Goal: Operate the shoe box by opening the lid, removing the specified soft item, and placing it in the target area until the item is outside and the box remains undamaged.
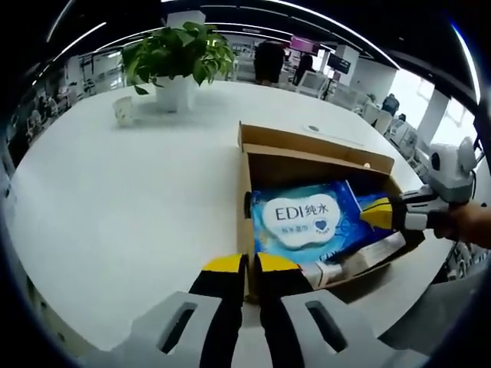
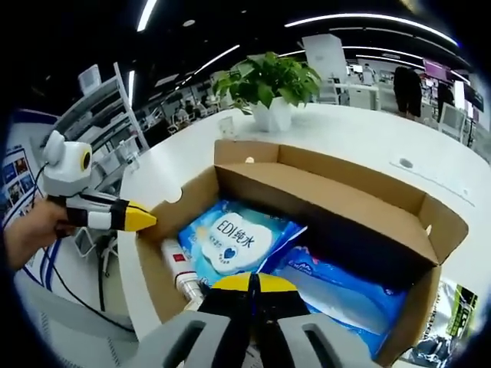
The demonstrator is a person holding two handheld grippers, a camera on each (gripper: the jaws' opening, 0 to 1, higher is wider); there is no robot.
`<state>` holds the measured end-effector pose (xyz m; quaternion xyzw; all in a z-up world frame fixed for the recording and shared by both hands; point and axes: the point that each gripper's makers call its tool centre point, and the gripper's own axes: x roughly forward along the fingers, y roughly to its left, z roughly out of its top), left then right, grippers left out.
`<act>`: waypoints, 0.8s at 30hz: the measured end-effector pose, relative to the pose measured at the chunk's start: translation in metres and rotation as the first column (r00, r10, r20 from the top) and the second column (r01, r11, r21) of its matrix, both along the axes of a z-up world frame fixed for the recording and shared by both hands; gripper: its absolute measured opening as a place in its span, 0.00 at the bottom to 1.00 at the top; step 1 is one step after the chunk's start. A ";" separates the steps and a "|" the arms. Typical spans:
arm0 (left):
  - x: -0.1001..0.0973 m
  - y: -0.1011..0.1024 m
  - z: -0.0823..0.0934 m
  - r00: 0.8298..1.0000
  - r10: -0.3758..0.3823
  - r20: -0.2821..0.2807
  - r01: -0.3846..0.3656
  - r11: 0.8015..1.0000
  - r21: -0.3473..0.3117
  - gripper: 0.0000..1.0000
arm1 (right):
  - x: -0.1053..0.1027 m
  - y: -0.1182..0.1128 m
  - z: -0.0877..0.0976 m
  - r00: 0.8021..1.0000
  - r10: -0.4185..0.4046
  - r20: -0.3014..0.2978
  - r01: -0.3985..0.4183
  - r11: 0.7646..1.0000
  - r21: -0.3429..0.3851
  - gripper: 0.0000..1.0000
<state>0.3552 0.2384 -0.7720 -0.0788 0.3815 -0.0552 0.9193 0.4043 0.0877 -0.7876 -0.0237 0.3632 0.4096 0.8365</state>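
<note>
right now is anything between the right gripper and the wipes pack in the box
Nothing visible. The lid is open and the wipes pack lies uncovered just ahead of the right gripper, whose fingers look closed.

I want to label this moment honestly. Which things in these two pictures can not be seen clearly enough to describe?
- Tube, right gripper view: its lower end is hidden behind the right gripper.
- Second blue pack, right gripper view: print too blurred to read.
- Box front wall, left gripper view: covered by the left gripper.
- Small print on the wipes pack: too small.
- Cup by the plant: markings unreadable.
</note>
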 end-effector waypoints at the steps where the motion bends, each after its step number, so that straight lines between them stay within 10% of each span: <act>1: 0.000 0.000 0.000 1.000 -0.001 0.000 0.001 1.000 0.001 0.03 | 0.000 0.000 0.001 1.000 0.000 0.001 0.000 1.000 0.002 0.00; 11: 0.001 0.000 0.000 1.000 -0.008 -0.005 0.008 1.000 0.005 0.03 | 0.007 0.000 0.026 0.998 0.005 0.063 -0.007 0.999 0.044 0.00; 24: 0.001 0.001 0.000 1.000 -0.009 -0.004 0.009 1.000 0.003 0.03 | 0.005 -0.008 0.008 0.999 -0.010 0.032 0.011 1.000 -0.010 0.02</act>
